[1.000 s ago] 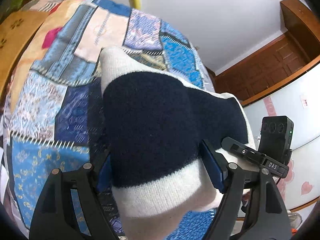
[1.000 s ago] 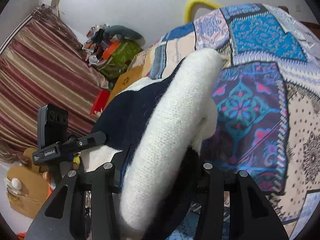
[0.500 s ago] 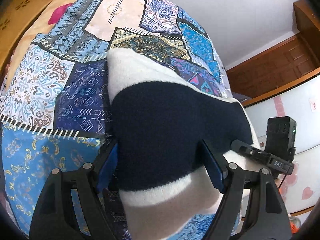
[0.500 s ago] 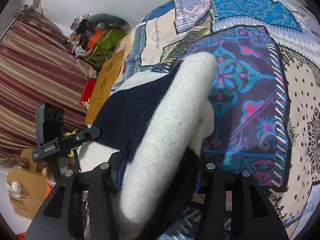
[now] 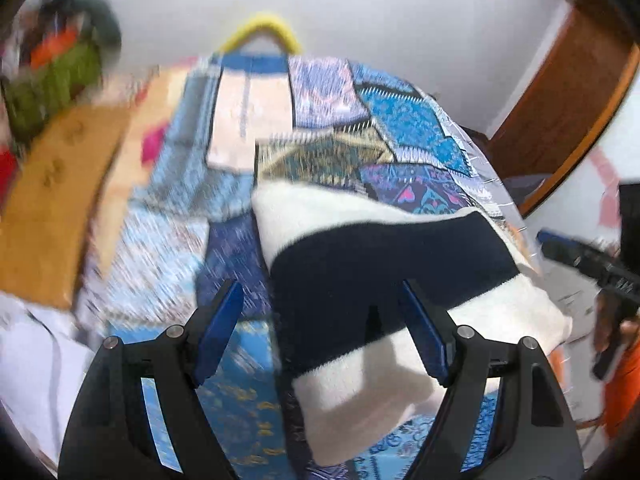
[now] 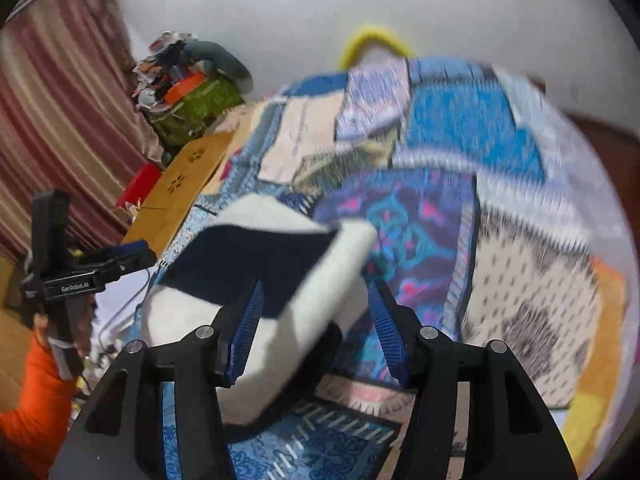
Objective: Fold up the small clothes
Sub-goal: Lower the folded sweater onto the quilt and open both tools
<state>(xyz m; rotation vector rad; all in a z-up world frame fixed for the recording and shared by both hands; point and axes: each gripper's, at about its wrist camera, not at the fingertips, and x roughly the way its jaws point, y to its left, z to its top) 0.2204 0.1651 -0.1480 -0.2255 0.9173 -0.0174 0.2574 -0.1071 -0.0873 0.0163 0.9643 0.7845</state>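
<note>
Folded sweater (image 5: 384, 276), navy and cream bands, lying on patchwork quilt (image 5: 248, 128) near its close edge. Left of sweater: tan board with paw prints (image 5: 48, 200) along quilt's side, green bag (image 5: 52, 84) heaped with clutter beyond it, striped curtain (image 6: 48, 112) further off in right wrist view. Beyond sweater, at quilt's far end: yellow curved bar (image 5: 260, 32) against white wall. Right of sweater: brown wooden door frame (image 5: 560, 128). Orange sleeve (image 6: 32, 408) visible beside sweater's near left corner in right wrist view. Nothing lying on top of sweater. Left gripper (image 5: 320, 320) spread wide over sweater's near left part: left pad clear of fabric above quilt, right pad over navy band, contact there not certain, nothing pinched. Right gripper (image 6: 316, 320) about half spread and opening, straddling sweater's thick cream right-hand fold: fold between pads, left pad close against or touching cream knit, right pad apart from it, no squeeze seen.
</note>
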